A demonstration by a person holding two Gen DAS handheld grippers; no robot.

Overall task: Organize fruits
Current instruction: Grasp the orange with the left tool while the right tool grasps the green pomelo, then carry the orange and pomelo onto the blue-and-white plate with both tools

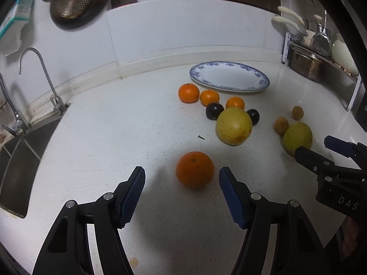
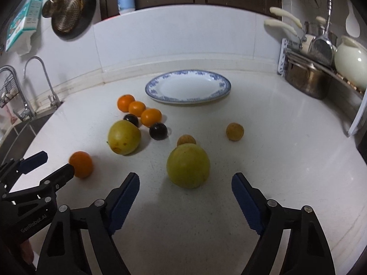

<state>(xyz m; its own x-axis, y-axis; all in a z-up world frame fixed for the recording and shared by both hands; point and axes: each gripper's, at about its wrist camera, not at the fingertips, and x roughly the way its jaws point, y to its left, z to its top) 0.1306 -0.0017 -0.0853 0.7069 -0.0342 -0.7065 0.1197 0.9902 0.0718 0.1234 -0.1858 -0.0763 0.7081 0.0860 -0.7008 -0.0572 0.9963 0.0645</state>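
Note:
My left gripper (image 1: pixel 182 174) is open and empty, its blue pads either side of a lone orange (image 1: pixel 195 169) lying just ahead on the white counter; it also shows in the right wrist view (image 2: pixel 57 162). My right gripper (image 2: pixel 185 181) is open and empty just short of a yellow-green fruit (image 2: pixel 188 165). A second yellow-green fruit (image 1: pixel 234 125) lies among three small oranges (image 1: pixel 188 92) and two dark plums (image 1: pixel 214 111). Two small brown fruits (image 2: pixel 234 132) lie to the right. An empty blue-rimmed plate (image 2: pixel 226 84) stands at the back.
A sink (image 1: pixel 20 160) with taps (image 1: pixel 54 96) is at the left. A steel pot (image 2: pixel 307 78), utensils and a white jug (image 2: pixel 351 61) stand on a rack at the right. Tiled walls close the back; a strainer (image 2: pixel 68 11) hangs there.

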